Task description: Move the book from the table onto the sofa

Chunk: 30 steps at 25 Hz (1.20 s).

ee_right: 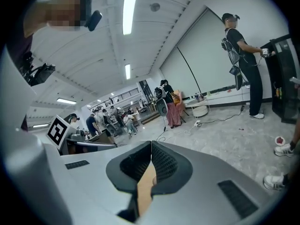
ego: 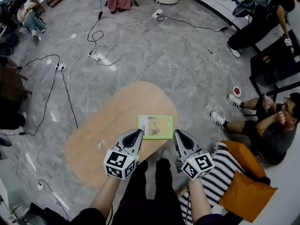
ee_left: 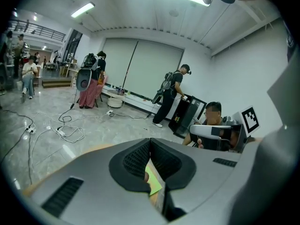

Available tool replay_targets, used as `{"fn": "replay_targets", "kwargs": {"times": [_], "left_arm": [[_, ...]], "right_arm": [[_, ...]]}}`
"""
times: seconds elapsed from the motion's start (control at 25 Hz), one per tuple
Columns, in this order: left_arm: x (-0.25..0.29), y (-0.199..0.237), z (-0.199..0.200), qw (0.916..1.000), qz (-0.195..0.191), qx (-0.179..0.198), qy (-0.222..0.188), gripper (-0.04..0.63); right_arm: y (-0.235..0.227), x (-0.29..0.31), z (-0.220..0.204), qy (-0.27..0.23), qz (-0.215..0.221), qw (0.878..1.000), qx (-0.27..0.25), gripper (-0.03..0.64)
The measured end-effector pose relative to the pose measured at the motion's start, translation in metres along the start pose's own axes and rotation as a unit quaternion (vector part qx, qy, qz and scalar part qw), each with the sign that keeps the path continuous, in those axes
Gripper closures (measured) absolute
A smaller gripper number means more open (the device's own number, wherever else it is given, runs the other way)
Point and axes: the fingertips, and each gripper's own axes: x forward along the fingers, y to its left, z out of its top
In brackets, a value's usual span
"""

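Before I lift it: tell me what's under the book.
The book lies flat on the wooden table, near its edge. Only tabletop shows beside it; anything directly beneath the cover is hidden.

I read the book (ego: 155,126) as pale green with a small picture on its cover, and the desk (ego: 98,139) as light tan wood. My left gripper (ego: 138,132) and right gripper (ego: 178,133) are grey, with black-and-white square markers. The floor (ego: 154,55) is marbled grey. One striped cushion (ego: 220,177) is black and white, and the plain cushion (ego: 246,193) is orange.
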Motion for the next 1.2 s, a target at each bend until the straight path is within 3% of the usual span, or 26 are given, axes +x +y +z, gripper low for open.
{"fn": "replay_targets", "kwargs": {"times": [0.68,1.2], "left_arm": [[0.082,0.068,-0.113,0.9972,0.015,-0.038,0.063,0.58],[0.138,0.13,-0.211,0.9886,0.045,-0.08,0.119,0.58]], "right_arm": [[-0.088,0.059,-0.117,0.066,-0.017,0.997,0.043,0.591],[-0.149,0.097,-0.211,0.129,-0.023,0.988,0.081,0.589]]}}
